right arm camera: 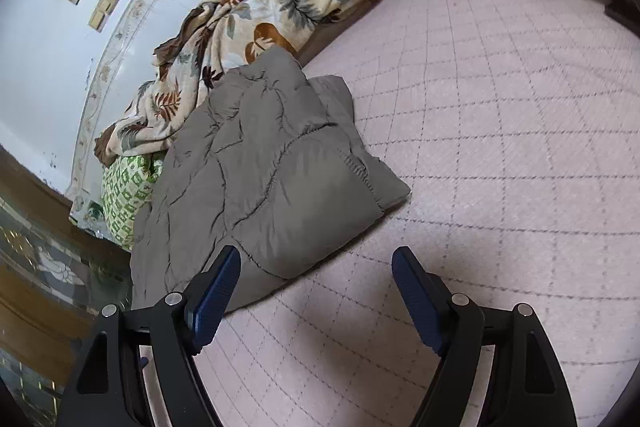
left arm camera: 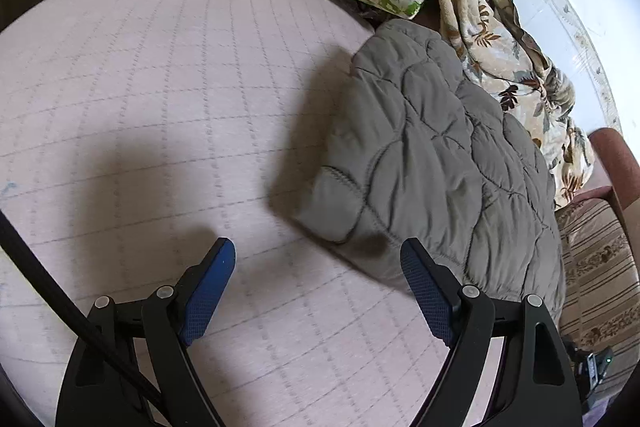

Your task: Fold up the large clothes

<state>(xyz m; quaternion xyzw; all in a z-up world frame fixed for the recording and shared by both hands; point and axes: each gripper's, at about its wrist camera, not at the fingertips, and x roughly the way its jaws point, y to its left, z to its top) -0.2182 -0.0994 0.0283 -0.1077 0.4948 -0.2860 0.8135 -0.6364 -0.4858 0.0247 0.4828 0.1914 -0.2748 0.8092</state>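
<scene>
One folded grey quilted jacket (right arm camera: 260, 179), long axis seemingly along the floral blanket (right arm camera: 256, 11).

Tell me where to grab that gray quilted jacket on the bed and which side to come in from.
Probably best at the stitched cuff corner of the gray quilted jacket, which juts out flat onto the pink sheet. Come in low from the open sheet side: that edge lies thin and free, while the far side butts against the floral blanket. Both the right gripper and left gripper are open.
</scene>
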